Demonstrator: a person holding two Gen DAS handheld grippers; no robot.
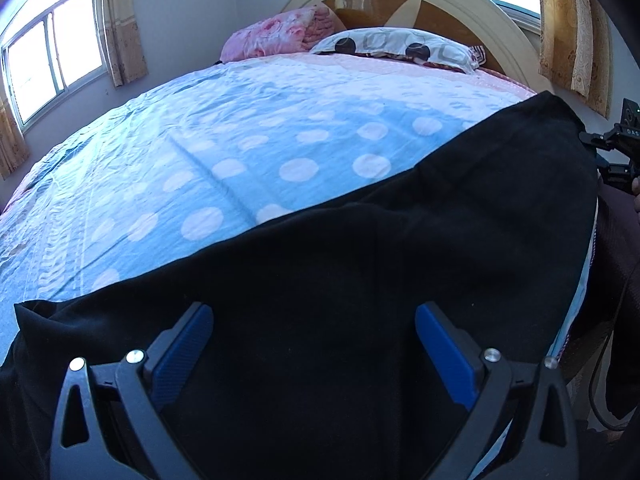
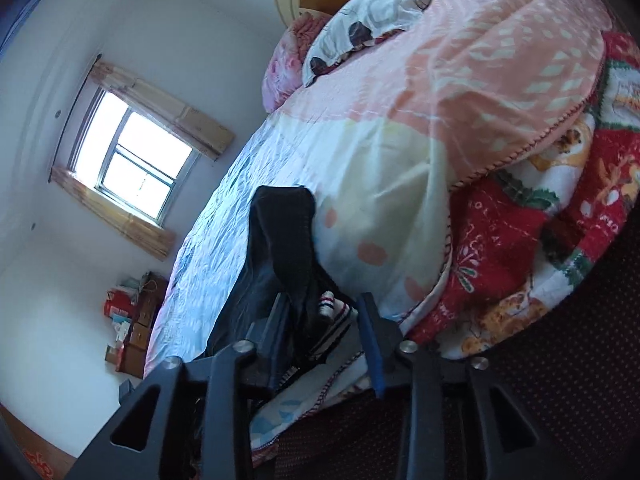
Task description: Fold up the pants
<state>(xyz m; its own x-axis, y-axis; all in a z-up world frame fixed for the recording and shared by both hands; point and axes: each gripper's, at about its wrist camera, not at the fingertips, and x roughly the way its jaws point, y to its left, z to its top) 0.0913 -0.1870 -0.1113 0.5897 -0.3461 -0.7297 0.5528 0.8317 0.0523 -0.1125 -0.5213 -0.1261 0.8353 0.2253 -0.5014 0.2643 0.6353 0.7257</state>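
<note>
The black pants (image 1: 360, 272) lie stretched along the near edge of the bed, over the blue dotted sheet (image 1: 240, 140). My left gripper (image 1: 314, 316) is open, its blue pads (image 1: 188, 344) spread wide just above the pants. In the right wrist view the pants (image 2: 280, 240) run away across the bed as a narrow dark strip. My right gripper (image 2: 324, 304) is open at the pants' near end, with the fabric and a striped band (image 2: 332, 308) between its fingers. The right gripper also shows at the far right of the left wrist view (image 1: 616, 152), by the pants' corner.
Pillows (image 1: 392, 48) and a pink blanket (image 1: 276, 36) lie at the curved headboard (image 1: 460, 4). A pink quilt (image 2: 500, 80) and a red patterned blanket (image 2: 540, 240) are heaped on the bed's right side. Windows with curtains (image 1: 120, 28) and boxes on the floor (image 2: 128, 320) line the walls.
</note>
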